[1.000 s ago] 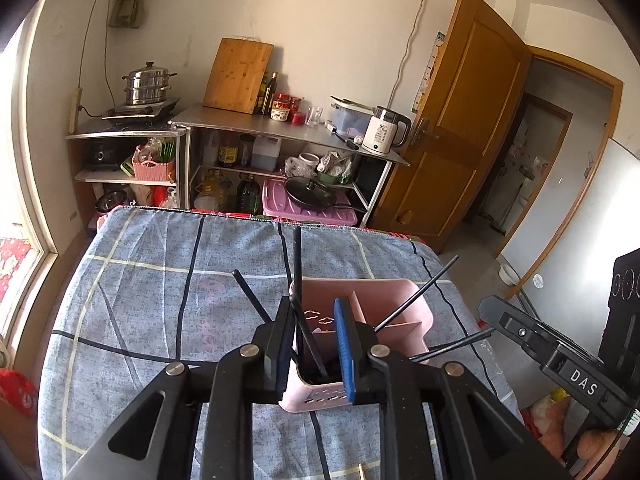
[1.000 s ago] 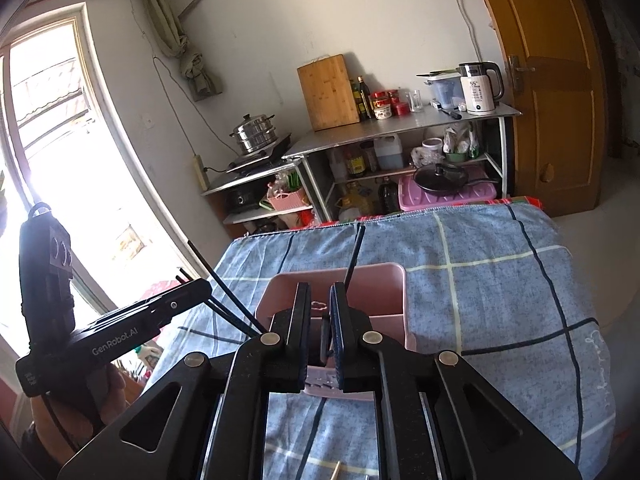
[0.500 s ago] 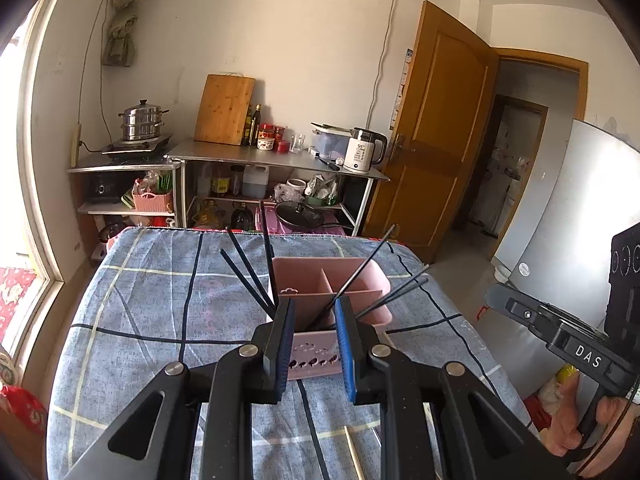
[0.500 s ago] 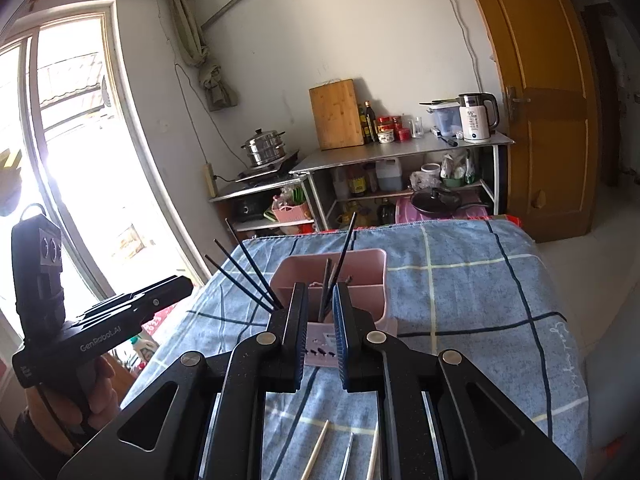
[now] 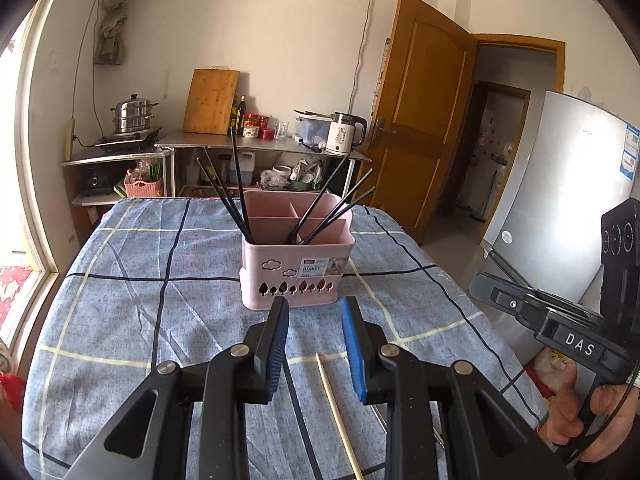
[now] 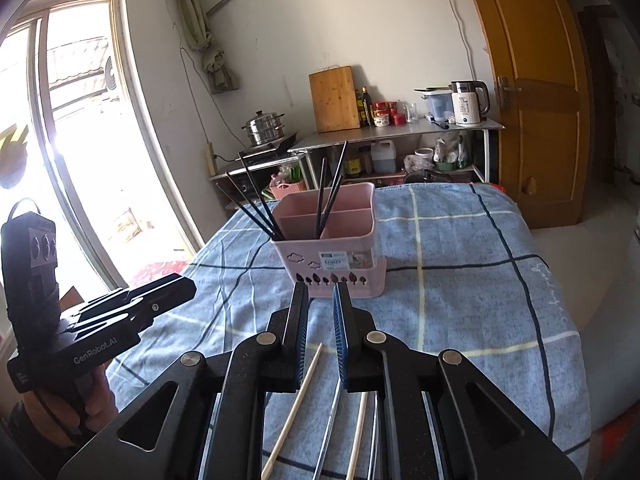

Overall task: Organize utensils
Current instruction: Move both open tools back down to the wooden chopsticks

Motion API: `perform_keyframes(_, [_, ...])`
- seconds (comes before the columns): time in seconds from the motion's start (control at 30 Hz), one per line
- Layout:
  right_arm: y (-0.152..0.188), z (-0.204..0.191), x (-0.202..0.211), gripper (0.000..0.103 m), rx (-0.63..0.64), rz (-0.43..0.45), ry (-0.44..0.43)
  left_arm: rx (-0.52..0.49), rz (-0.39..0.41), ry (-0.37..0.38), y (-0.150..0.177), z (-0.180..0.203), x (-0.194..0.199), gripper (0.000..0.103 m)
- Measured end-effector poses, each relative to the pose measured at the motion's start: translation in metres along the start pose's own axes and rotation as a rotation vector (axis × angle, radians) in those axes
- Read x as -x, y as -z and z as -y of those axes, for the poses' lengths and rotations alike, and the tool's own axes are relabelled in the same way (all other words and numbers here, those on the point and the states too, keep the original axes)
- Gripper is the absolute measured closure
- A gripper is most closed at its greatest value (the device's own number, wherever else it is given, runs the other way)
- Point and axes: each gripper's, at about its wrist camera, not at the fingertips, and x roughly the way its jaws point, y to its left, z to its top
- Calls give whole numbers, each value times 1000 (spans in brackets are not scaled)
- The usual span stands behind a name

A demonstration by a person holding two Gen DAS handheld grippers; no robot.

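Observation:
A pink utensil basket (image 5: 297, 264) stands on the blue checked tablecloth (image 5: 140, 280), with several black chopsticks (image 5: 236, 184) leaning out of its compartments. It also shows in the right wrist view (image 6: 332, 256). My left gripper (image 5: 314, 306) is open and empty, just in front of the basket. A pale chopstick (image 5: 334, 408) lies on the cloth below it. My right gripper (image 6: 320, 292) is open a little and empty, above pale chopsticks (image 6: 296, 400) and metal chopsticks (image 6: 330, 428) lying on the cloth.
A metal shelf unit (image 5: 260, 152) with a kettle (image 5: 346, 132), a cutting board (image 5: 210, 102) and a steamer pot (image 5: 132, 114) stands behind the table. A wooden door (image 5: 420, 120) and a fridge (image 5: 560, 216) are at the right. A window (image 6: 72, 152) is at the left.
Both grippers have pulled back from the basket toward the table's near edge. The left jaws have opened wider. The loose chopsticks on the cloth have come into view.

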Motion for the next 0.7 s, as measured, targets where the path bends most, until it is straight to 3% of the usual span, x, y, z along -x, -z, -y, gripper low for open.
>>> perform_keyframes(0.37, [36, 7, 12, 90, 1, -34, 22, -10, -13, 9, 41, 10, 13, 76])
perform_keyframes(0.7, [55, 14, 0, 90, 9, -84, 42, -4, -66, 20, 60, 12, -2, 76])
